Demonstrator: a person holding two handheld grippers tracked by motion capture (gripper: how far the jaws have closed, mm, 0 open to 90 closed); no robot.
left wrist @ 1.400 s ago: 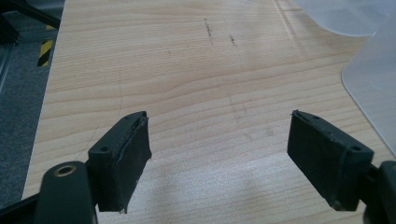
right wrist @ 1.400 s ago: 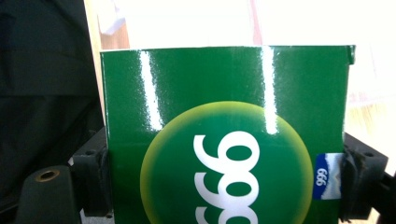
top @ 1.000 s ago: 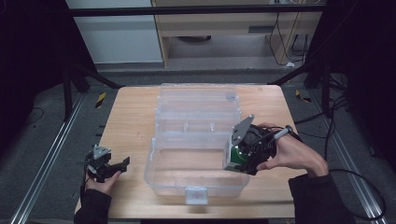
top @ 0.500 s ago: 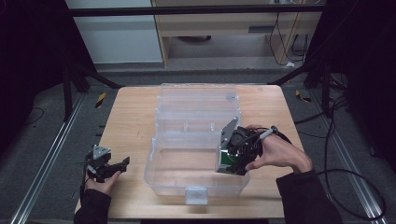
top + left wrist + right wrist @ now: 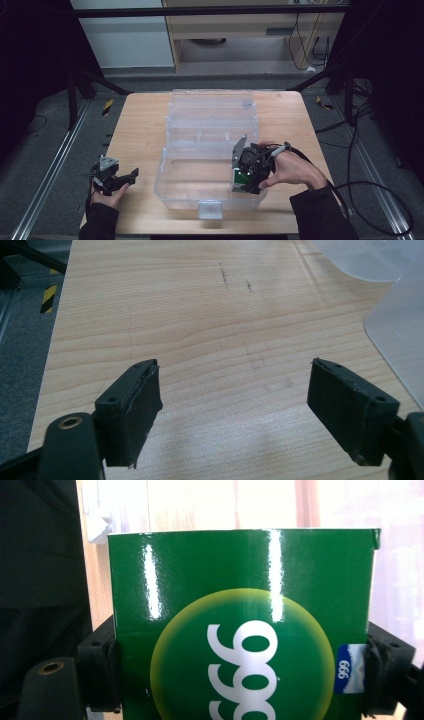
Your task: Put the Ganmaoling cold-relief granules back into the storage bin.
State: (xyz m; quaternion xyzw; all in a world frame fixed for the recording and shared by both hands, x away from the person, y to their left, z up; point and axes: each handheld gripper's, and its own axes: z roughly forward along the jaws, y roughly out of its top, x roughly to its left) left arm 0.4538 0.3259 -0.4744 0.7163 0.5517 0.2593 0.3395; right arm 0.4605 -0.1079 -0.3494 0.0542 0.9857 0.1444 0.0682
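Wooden table point(image 5: 140, 130) bears clear bin point(image 5: 172, 175); right tool point(image 5: 245, 187) grips green box point(image 5: 240, 630) inside

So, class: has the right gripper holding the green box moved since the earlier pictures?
Yes. The right gripper, shut on the glossy green cardboard box, has moved left and down the high view, to sit over the front compartment of the clear plastic storage bin.

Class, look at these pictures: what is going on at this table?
A person works at a wooden table with a gripper in each hand. The right gripper is shut on a green box printed with 999 and holds it down inside the open clear plastic bin. The left gripper rests open on the table beside the bin, holding nothing.
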